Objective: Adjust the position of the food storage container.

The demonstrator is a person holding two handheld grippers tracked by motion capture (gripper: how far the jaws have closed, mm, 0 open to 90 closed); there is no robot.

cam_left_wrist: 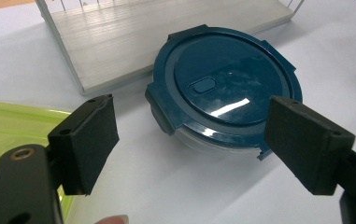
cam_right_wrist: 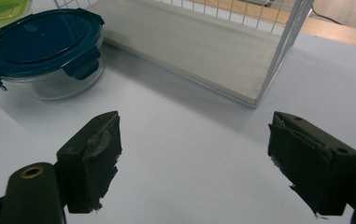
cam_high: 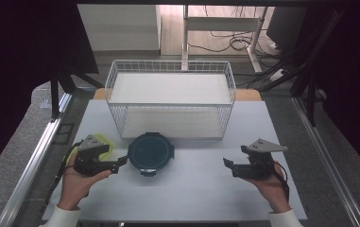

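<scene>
The left hand (cam_high: 76, 182) holds the left gripper (cam_high: 121, 162) low, and its jaws are wide apart with nothing between them. The right hand (cam_high: 272, 184) holds the right gripper (cam_high: 227, 163) low too, pointing inward, jaws wide apart and holding nothing.

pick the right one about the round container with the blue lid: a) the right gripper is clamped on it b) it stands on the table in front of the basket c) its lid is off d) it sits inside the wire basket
b, the round container stands with its lid on, on the table just in front of the wire basket, and both grippers are open and clear of it.
</scene>
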